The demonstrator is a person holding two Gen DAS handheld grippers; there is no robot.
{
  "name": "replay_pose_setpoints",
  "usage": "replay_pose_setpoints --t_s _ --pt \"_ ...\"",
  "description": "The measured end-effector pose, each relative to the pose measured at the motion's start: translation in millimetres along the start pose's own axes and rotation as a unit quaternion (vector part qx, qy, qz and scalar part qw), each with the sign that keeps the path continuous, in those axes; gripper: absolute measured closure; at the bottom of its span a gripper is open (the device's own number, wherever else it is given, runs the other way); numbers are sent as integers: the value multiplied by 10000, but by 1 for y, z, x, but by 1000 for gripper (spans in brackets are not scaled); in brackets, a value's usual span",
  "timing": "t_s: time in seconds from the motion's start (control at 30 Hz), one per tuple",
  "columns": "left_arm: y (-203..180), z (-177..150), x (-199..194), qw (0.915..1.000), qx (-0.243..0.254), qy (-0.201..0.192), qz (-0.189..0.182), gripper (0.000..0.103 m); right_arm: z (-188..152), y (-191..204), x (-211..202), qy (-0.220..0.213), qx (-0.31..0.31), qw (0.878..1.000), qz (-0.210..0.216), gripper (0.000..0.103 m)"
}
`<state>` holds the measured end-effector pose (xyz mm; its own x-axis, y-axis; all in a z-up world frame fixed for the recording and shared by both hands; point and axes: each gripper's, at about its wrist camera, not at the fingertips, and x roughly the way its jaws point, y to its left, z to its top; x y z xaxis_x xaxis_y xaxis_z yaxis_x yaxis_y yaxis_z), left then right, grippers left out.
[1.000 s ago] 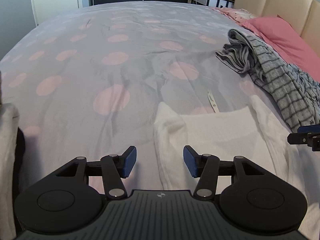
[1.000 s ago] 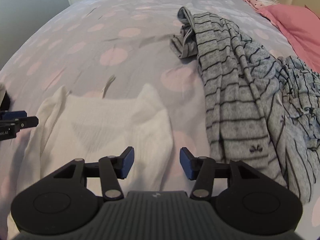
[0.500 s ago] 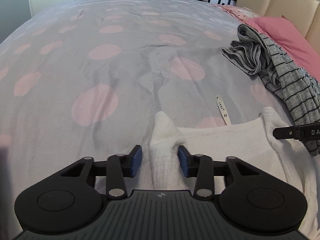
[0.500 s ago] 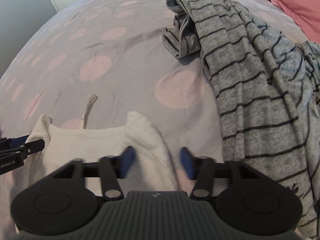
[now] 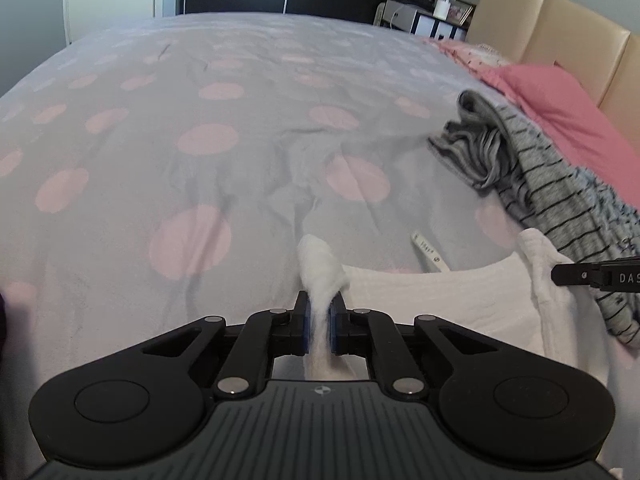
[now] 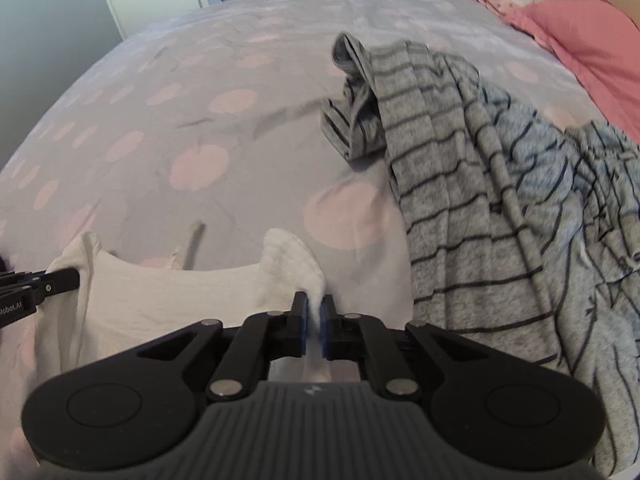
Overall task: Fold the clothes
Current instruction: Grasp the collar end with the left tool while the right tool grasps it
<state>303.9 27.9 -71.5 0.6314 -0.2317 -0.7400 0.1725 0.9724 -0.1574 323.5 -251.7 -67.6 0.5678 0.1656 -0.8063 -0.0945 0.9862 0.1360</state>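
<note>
A white ribbed top lies flat on the bed, neckline facing away from me. My left gripper is shut on its left shoulder strap, whose tip pokes up beyond the blue pads. My right gripper is shut on the right shoulder strap of the white top. Each gripper's tip shows at the edge of the other's view. A fabric label sticks out beyond the neckline.
A crumpled grey striped garment lies just right of the white top. The grey bedspread with pink dots stretches ahead. A pink pillow and beige headboard are at the right; dark wardrobe doors stand behind.
Both grippers moved forward over the top's shoulder straps and went from open to shut on them.
</note>
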Motion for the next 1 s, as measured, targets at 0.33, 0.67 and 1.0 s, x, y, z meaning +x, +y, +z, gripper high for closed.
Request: replay_pose_setpoints --t_s 0.33,0.67,1.0 --pt "-7 0 -104 9960 94 -736 -499 96 -19 -11 -95 -694 5 9946 767 96" --pt "-30 -37 -215 9835 972 -1277 -836 97 -73 -3 -204 -1346 -792 9766 1481 96" --pt "-31 -108 -245 9635 2290 -528 -1278 96 -153 7 -242 -1210 -2335 9418 2094 95"
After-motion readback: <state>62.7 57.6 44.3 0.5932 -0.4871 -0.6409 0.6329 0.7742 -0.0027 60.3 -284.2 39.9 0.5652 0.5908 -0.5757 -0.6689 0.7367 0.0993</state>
